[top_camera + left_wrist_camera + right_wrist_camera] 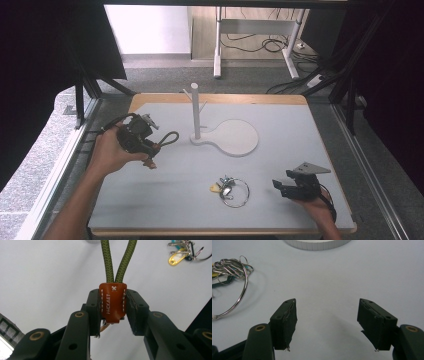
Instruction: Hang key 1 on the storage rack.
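My left gripper [150, 150] hovers over the table's left side, shut on the brown leather tab [112, 302] of a green cord loop [169, 138]. The cord's two strands [120, 262] run up out of the tab in the left gripper view. A white peg stand [195, 112] with a round base [235, 137] rises at the table's middle back, right of the loop. A key bunch on a large metal ring [231, 190] lies at the front centre, and its ring [235, 285] is left of my right gripper [327, 322]. My right gripper [282, 187] rests open at the front right.
The grey table top [290, 125] has a wooden rim. Black frame posts stand at both sides. A yellow key tag [176, 258] shows among the keys. Beyond the table are a desk leg and floor cables.
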The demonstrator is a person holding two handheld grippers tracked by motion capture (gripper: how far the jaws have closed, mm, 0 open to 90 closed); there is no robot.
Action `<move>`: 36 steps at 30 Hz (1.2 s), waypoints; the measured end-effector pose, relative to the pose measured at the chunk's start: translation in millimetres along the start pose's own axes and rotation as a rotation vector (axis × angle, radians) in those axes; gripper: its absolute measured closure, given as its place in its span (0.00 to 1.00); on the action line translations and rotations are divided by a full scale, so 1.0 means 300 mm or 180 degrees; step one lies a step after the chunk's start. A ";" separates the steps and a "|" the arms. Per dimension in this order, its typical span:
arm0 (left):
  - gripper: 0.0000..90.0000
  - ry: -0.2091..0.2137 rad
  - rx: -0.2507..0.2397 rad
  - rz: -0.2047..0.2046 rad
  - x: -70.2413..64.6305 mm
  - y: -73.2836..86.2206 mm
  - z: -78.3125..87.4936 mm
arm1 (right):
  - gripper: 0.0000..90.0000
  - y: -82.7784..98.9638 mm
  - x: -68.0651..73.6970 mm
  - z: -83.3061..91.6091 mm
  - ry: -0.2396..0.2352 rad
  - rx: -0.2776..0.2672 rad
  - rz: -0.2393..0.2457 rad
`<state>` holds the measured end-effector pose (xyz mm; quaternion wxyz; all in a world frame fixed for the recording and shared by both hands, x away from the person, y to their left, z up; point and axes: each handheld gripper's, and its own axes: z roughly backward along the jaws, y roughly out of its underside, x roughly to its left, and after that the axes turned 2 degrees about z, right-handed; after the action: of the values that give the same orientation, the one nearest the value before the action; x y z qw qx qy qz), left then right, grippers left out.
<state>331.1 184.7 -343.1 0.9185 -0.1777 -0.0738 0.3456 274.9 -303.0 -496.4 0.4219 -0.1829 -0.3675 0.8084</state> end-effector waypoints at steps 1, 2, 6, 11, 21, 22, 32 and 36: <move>0.74 0.0001 -0.0014 -0.0004 -0.002 -0.009 0.006 | 0.36 0.000 0.000 -0.001 0.0000 0.0008 -0.0006; 0.74 -0.0008 -0.0007 -0.0022 -0.004 -0.017 0.009 | 0.36 0.001 0.000 -0.002 0.0002 0.0007 0.0007; 0.74 -0.0001 -0.0006 -0.0046 -0.011 -0.037 0.014 | 0.36 0.002 0.001 -0.006 0.0007 0.0019 0.0011; 0.74 -0.0001 0.0037 -0.0091 -0.010 -0.050 0.007 | 0.36 0.003 0.000 -0.006 0.0012 0.0024 0.0014; 0.74 0.0006 0.0035 -0.0069 -0.005 -0.051 -0.002 | 0.35 0.007 0.004 -0.018 0.0015 0.0081 0.0031; 0.74 -0.0002 0.0044 -0.0080 -0.005 -0.050 -0.004 | 0.35 0.008 0.004 -0.020 0.0023 0.0090 0.0047; 0.74 0.0020 0.0056 -0.0065 0.003 -0.047 -0.020 | 0.35 0.015 0.023 -0.051 0.0027 0.0222 0.0123; 0.74 0.0028 0.0051 -0.0054 0.008 -0.039 -0.028 | 0.34 0.017 0.033 -0.060 0.0023 0.0252 0.0147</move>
<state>342.3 175.8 -346.5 0.9230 -0.1713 -0.0685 0.3375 277.4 -289.0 -511.9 0.4114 -0.1774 -0.3294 0.8311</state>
